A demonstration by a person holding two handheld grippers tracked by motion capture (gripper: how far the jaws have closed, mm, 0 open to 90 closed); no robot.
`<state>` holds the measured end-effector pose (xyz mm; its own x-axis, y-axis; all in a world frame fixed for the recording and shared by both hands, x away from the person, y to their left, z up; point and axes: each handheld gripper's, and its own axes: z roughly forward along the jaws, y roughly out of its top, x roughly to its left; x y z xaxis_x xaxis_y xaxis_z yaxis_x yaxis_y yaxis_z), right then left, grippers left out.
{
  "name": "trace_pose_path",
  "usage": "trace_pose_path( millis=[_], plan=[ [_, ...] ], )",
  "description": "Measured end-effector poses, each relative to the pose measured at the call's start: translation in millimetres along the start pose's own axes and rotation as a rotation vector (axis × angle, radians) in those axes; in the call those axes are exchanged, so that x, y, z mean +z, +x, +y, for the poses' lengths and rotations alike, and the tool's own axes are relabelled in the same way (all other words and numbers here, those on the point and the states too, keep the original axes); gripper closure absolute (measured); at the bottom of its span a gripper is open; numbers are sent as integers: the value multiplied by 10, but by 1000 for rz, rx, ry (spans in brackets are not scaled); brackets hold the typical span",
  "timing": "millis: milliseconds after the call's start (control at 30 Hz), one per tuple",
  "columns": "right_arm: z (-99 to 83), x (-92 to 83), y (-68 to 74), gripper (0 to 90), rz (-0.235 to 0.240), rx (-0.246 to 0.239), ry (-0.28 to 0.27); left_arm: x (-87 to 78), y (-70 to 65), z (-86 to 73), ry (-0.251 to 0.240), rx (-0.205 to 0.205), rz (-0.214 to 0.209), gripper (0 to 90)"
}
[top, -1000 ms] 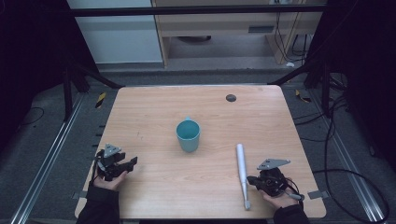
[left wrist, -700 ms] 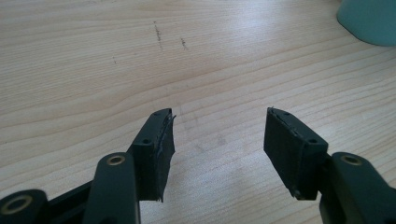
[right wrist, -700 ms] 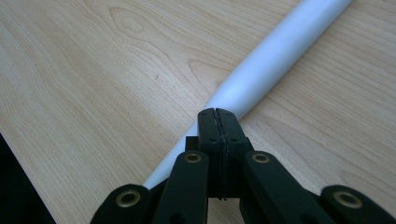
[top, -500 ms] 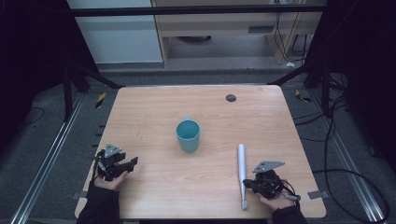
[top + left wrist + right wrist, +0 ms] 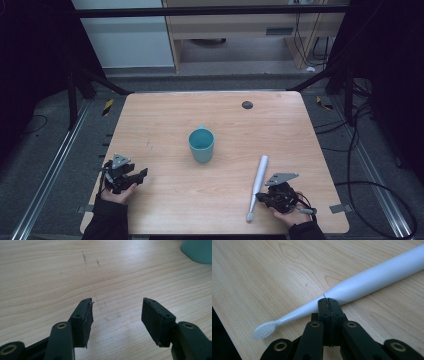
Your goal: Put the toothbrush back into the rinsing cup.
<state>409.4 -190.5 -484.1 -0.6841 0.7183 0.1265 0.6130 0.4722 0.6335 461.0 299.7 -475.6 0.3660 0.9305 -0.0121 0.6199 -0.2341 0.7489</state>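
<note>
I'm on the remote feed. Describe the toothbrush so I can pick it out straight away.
Start from the wooden table and go to its near right corner, beside the right hand-held gripper. The toothbrush lies flat there, bristles toward the near edge. It is the long white stick, unlike the upright teal cup mid-table.

A pale wooden worktop (image 5: 165,125) carries a teal cup (image 5: 201,145) standing upright near its middle. A white electric toothbrush (image 5: 257,186) lies flat toward the near right, and a small dark round spot (image 5: 247,105) sits near the far edge.
</note>
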Motion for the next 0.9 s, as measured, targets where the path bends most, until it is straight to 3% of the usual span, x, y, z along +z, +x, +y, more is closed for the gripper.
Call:
trace_pose_path(
  millis=[233,333,700,900],
  plan=[
    [27,44,14,900,4,-31,-1,1,1,0,0,1,1,418],
    [43,48,35,900,10,-7,2,0,3,1,5,5,0,418],
    [105,130,77,900,8,-32,-1,5,5,1,6,8,2,418],
    [149,168,104,900,9,-18,7,7,6,1,4,8,1,419]
  ],
)
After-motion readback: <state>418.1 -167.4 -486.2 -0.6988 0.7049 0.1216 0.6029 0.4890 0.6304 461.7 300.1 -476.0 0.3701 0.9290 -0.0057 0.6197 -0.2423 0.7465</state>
